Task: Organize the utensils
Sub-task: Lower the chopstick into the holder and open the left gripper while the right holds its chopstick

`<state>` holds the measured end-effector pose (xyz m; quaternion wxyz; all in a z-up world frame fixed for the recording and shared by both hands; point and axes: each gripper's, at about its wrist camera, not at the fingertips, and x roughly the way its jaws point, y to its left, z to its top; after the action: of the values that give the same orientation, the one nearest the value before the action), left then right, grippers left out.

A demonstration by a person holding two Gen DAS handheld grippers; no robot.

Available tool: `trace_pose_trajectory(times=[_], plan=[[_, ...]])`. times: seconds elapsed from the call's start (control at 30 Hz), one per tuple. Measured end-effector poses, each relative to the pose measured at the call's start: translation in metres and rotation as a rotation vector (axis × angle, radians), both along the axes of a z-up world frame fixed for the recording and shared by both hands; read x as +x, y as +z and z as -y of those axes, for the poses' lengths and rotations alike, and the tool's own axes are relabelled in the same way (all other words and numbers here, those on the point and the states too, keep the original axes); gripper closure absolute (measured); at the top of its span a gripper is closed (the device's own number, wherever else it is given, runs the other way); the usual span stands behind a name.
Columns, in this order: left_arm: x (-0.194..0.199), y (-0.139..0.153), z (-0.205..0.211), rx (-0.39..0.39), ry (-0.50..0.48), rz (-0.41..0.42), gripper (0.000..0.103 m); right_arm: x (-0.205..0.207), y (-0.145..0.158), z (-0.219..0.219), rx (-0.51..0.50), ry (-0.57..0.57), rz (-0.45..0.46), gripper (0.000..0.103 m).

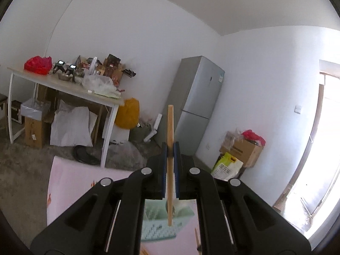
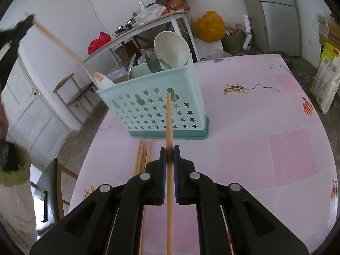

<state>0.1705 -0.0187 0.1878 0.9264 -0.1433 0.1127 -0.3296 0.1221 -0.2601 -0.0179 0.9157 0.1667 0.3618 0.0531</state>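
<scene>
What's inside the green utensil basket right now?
In the basket: a white bowl, a dark green ladle, and a white spatula head. Its walls hide lower contents.

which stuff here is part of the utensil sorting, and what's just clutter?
Job:
- left gripper, shut on a chopstick
- right gripper, shut on another chopstick
- teal utensil caddy
- loose chopsticks on the pink table

Clutter:
- fridge
- side table with red bag
- yellow bag
- cardboard box
</scene>
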Motion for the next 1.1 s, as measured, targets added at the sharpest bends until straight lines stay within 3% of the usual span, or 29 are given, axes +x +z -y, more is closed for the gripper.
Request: trace_pose_trajectory(times=[0.23,0.53,0.6,0.63,0.67,0.93,1.1], plan=[[0.043,-0.038,0.032,0.036,0.037,-0.063,0.098,0.001,0.000,-0.001,0.004,0.003,0.002,0.096],[0.057,-0.092,0.045,0.096,0.018,-0.183,0.096,0.000,0.001,-0.002,0.001,0.006,0.003,0.096],[0.053,-0.095,0.042,0.104,0.014,-0.195,0.079,0.000,0.002,-0.002,-0.002,0.004,0.007,0.096],[0.051,-0.095,0.040,0.108,0.019,-0.199,0.063,-0.001,0.003,-0.002,-0.003,0.001,0.010,0.096],[0.048,-0.094,0.037,0.111,0.031,-0.196,0.057,-0.002,0.004,-0.002,-0.004,-0.001,0.012,0.096],[0.006,-0.094,0.006,0.139,0.088,-0.142,0.034,-0.010,0.021,0.003,-0.018,-0.020,0.060,0.096],[-0.019,-0.122,-0.015,0.180,0.116,-0.201,0.031,-0.016,0.046,0.006,-0.031,-0.027,0.131,0.096]])
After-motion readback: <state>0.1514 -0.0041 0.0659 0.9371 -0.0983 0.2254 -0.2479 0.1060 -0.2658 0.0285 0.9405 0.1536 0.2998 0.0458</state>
